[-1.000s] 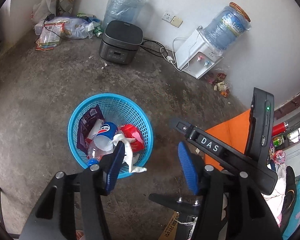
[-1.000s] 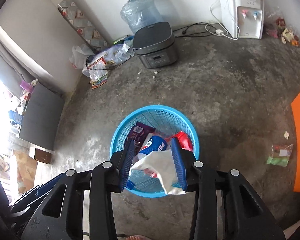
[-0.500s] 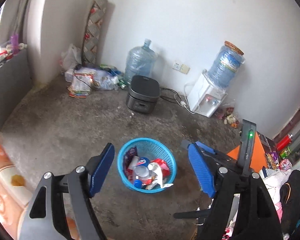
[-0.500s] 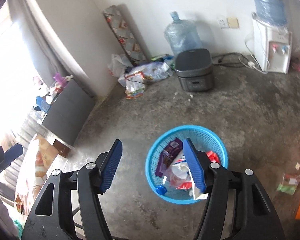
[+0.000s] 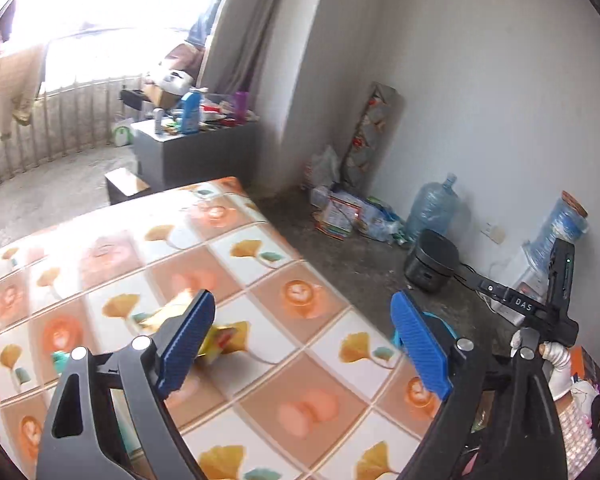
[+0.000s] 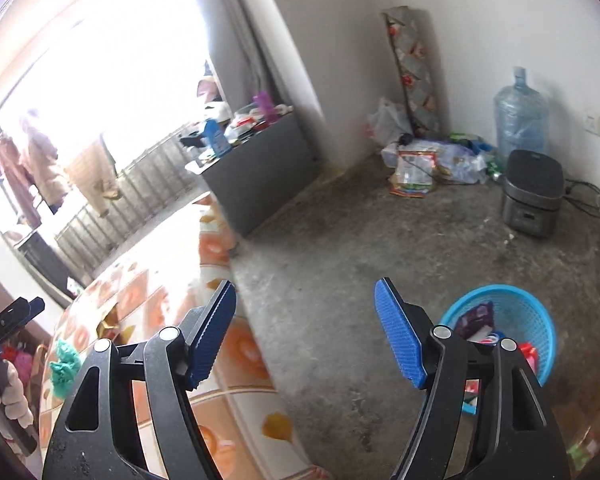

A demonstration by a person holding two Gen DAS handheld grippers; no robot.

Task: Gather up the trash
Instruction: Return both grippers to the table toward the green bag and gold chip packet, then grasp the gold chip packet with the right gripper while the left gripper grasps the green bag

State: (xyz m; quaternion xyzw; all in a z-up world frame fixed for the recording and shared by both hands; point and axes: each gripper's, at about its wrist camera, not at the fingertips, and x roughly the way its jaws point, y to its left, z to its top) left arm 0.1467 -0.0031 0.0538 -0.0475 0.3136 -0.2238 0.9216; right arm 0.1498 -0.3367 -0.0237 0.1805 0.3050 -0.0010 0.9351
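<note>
My left gripper [image 5: 300, 344] is open and empty above a table with an orange ginkgo-pattern cloth [image 5: 300, 304]. A yellow wrapper [image 5: 220, 336] lies on the cloth behind its left finger, with a green scrap [image 5: 58, 360] at the left. My right gripper [image 6: 306, 336] is open and empty over the concrete floor by the table's edge [image 6: 236, 344]. The blue trash basket [image 6: 536, 320], holding wrappers and a bottle, stands on the floor behind its right finger. A crumpled green scrap [image 6: 64, 364] lies on the table in the right wrist view. The other gripper [image 5: 540, 312] shows at the right.
A grey rice cooker [image 6: 534, 192], a big water bottle [image 6: 520, 116] and a pile of bags [image 6: 428, 160] stand along the far wall. A grey cabinet [image 6: 256, 168] with bottles stands by the bright balcony. A water dispenser [image 5: 540, 272] is at the right.
Both grippers have swung up and left, away from the basket toward the patterned table. The white tissue that the right gripper held is out of its jaws, which are now wide open.
</note>
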